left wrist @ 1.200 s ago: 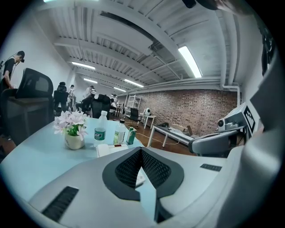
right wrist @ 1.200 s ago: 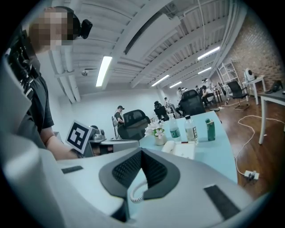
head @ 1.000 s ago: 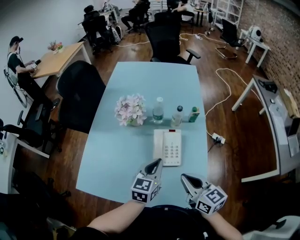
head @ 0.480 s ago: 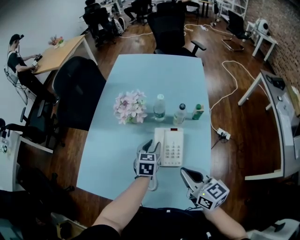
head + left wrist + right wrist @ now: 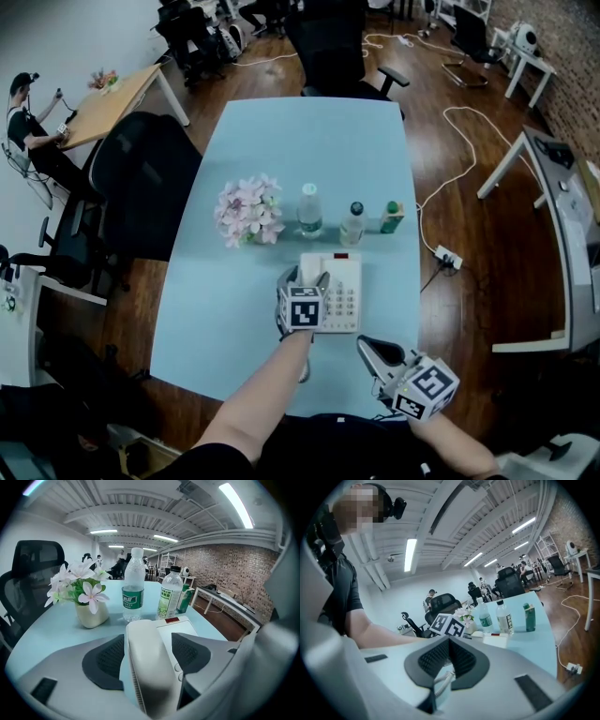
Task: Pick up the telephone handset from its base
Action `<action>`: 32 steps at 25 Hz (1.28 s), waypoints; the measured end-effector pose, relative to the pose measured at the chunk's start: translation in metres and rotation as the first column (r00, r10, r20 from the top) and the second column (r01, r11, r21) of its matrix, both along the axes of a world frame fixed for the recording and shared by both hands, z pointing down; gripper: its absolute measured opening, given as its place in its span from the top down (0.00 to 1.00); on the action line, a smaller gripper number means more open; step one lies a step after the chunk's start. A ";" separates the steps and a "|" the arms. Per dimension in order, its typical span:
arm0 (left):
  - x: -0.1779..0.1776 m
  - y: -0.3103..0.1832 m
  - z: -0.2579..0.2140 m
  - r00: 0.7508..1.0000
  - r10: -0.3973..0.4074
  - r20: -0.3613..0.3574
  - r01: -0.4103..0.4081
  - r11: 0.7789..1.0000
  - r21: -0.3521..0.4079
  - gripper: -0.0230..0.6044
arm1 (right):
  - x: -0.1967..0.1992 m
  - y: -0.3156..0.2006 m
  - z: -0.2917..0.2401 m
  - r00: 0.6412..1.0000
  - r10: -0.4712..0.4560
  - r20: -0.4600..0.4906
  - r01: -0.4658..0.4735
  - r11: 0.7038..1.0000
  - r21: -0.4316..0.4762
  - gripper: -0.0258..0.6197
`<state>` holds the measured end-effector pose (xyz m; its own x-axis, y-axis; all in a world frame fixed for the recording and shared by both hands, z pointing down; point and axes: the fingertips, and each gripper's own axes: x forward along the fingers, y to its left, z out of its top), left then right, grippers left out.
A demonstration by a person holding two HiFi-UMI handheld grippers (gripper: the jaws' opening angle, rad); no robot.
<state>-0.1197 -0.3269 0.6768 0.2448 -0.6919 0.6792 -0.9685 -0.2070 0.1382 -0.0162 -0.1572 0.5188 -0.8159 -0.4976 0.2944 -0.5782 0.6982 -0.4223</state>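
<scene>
A white telephone (image 5: 339, 292) lies on the light-blue table (image 5: 244, 309), its handset (image 5: 146, 667) resting on the left side of the base (image 5: 176, 626). My left gripper (image 5: 306, 277) reaches down over the phone. Its jaws are opening and straddle the handset, one dark pad (image 5: 107, 660) on each side, and neither presses on it. My right gripper (image 5: 367, 346) hovers near the table's front edge, right of the phone and apart from it. In the right gripper view its jaws (image 5: 449, 660) are shut with nothing held; the coiled cord (image 5: 442, 682) shows below them.
Behind the phone stand a vase of pale flowers (image 5: 246, 212), two clear water bottles (image 5: 309, 212) (image 5: 352, 224) and a small green bottle (image 5: 390, 217). A black office chair (image 5: 142, 187) sits at the table's left side. Cables and a power strip (image 5: 446, 257) lie on the floor to the right.
My left gripper moved forward and down from the front table edge onto the phone, and its jaws went from shut to spread around the handset. The right gripper hardly moved.
</scene>
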 end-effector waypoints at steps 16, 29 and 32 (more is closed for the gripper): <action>0.001 -0.007 0.016 1.000 0.007 0.016 -0.006 1.000 -0.031 0.54 | 0.009 -0.018 0.008 0.999 0.037 0.014 -0.037 0.999 -0.018 0.94; -0.002 0.002 -0.008 1.000 -0.002 -0.021 0.002 1.000 -0.006 0.56 | 0.009 -0.007 -0.004 0.999 0.041 0.015 -0.042 0.999 0.014 0.94; -0.001 0.006 -0.017 0.999 0.007 -0.041 -0.007 1.000 0.001 0.57 | 0.008 -0.002 -0.009 0.999 0.041 0.012 -0.041 0.999 0.026 0.94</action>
<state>-0.1204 -0.3205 0.6601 0.2772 -0.6909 0.6677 -0.9606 -0.2140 0.1773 -0.0087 -0.1594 0.5103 -0.7981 -0.5381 0.2710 -0.6015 0.6851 -0.4110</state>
